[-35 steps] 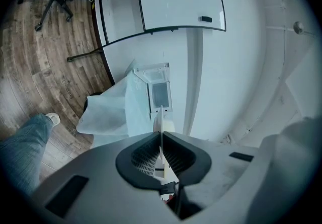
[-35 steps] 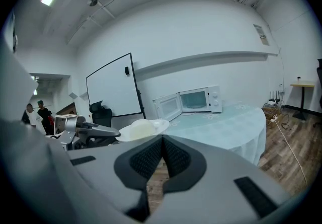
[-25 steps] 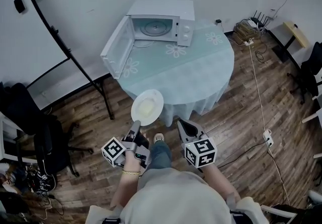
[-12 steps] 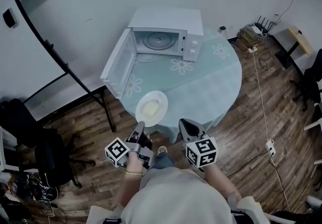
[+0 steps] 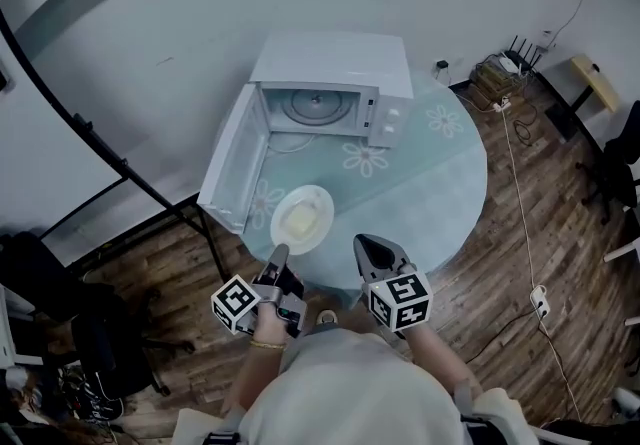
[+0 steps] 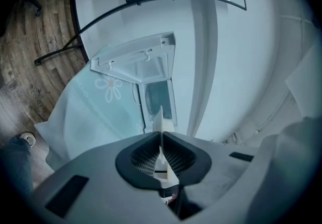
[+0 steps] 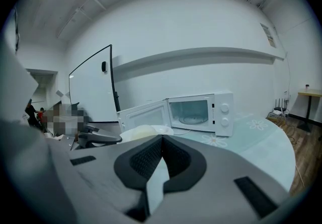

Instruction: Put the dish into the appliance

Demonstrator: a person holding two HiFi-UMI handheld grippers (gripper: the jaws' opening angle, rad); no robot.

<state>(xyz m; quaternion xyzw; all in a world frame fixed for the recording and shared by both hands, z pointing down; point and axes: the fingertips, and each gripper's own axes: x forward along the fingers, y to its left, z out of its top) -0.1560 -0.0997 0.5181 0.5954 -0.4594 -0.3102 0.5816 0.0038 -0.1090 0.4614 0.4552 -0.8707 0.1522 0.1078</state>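
A white dish (image 5: 302, 218) with pale food on it hangs level over the near part of the round table (image 5: 440, 173). My left gripper (image 5: 279, 253) is shut on its near rim. In the left gripper view the dish (image 6: 161, 123) shows edge-on between the pads, with the white microwave (image 6: 157, 98) straight beyond it. The microwave (image 5: 335, 83) stands at the table's far side, its door (image 5: 233, 168) swung wide to the left and its glass turntable (image 5: 314, 105) bare. My right gripper (image 5: 363, 245) is shut and holds nothing, to the right of the dish (image 7: 143, 131).
A pale cloth with flower prints covers the table. A black whiteboard stand (image 5: 120, 168) leans at the left, close to the open door. Cables and a router (image 5: 500, 63) lie on the wooden floor at the right. A black chair (image 5: 60, 333) stands at the lower left.
Both grippers and the dish have moved forward toward the microwave. The dish, earlier short of the table's edge, is now over the table.
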